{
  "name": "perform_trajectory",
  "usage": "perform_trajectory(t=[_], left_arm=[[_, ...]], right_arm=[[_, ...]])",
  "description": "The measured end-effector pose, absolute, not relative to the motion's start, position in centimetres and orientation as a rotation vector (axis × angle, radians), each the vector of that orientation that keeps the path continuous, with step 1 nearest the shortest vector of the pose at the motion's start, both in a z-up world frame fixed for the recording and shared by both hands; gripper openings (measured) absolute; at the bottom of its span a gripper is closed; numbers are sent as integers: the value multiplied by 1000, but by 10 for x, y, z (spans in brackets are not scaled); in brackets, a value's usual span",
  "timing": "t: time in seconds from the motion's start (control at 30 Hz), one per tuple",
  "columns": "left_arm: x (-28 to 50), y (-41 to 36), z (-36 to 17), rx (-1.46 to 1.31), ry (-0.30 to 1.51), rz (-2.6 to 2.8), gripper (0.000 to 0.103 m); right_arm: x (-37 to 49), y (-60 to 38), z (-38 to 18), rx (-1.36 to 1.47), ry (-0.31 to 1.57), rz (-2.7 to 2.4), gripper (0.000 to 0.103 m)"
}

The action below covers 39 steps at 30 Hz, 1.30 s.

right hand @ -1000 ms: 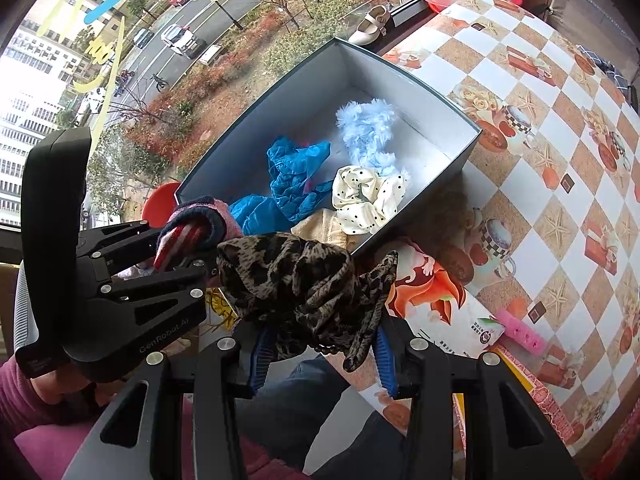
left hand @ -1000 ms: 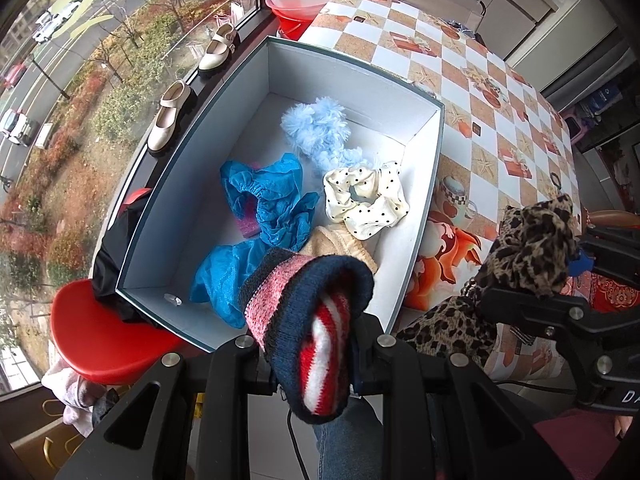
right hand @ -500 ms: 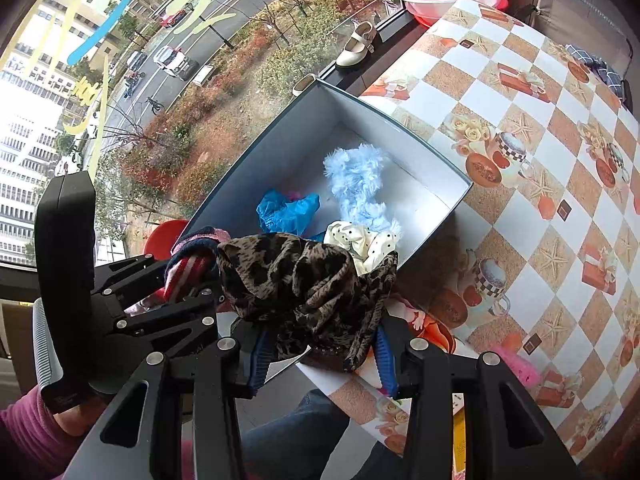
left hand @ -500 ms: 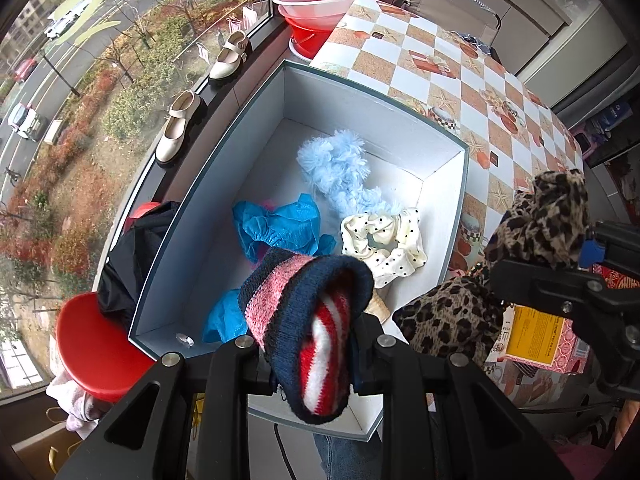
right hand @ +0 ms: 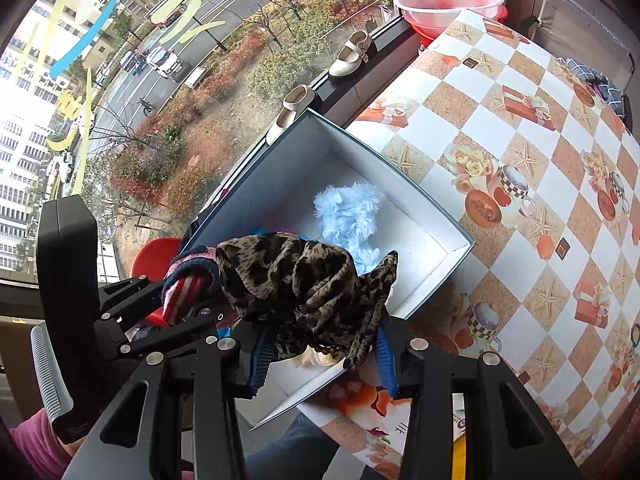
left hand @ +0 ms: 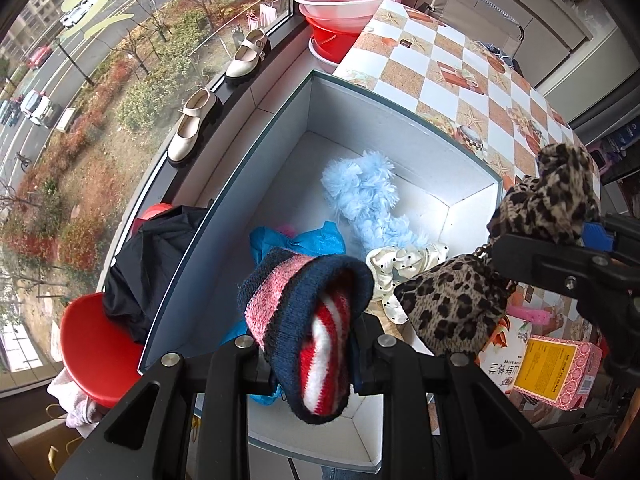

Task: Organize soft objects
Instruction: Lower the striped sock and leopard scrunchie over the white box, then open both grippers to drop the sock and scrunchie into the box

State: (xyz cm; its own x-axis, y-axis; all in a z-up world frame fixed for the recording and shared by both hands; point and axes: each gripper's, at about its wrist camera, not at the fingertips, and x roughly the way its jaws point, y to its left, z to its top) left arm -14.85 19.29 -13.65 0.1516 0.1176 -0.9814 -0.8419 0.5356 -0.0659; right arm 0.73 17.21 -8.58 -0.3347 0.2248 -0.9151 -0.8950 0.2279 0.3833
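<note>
My left gripper (left hand: 312,364) is shut on a striped knit sock (left hand: 308,320), navy, pink, red and white, held above the near end of the open grey box (left hand: 256,152). My right gripper (right hand: 320,352) is shut on a leopard-print cloth (right hand: 296,280), which also shows at the right of the left wrist view (left hand: 456,300). Both hang over the box's near right corner. Inside the box lie a fluffy light-blue piece (left hand: 364,196), a blue crinkled piece (left hand: 316,240) and a cream polka-dot scrunchie (left hand: 404,268).
The box sits at the edge of a table with a checkered cloth (right hand: 540,152). A window sill with beige shoes (left hand: 192,128) runs along the left. A red stool (left hand: 96,344) with black cloth (left hand: 148,268) stands below. Pink basins (left hand: 344,0) stand at the far end. A pink carton (left hand: 556,368) lies right.
Both grippers have risen and drawn back with their loads, so the box looks smaller and farther. The items in the box have not moved.
</note>
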Motion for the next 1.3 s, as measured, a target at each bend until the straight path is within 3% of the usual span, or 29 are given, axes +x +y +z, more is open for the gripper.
perform_trajectory(t=[1.3], left_arm=[[-131, 202, -161, -762, 1283, 762, 27]], right_arm=[[10, 197, -116, -739, 1466, 1284, 45]])
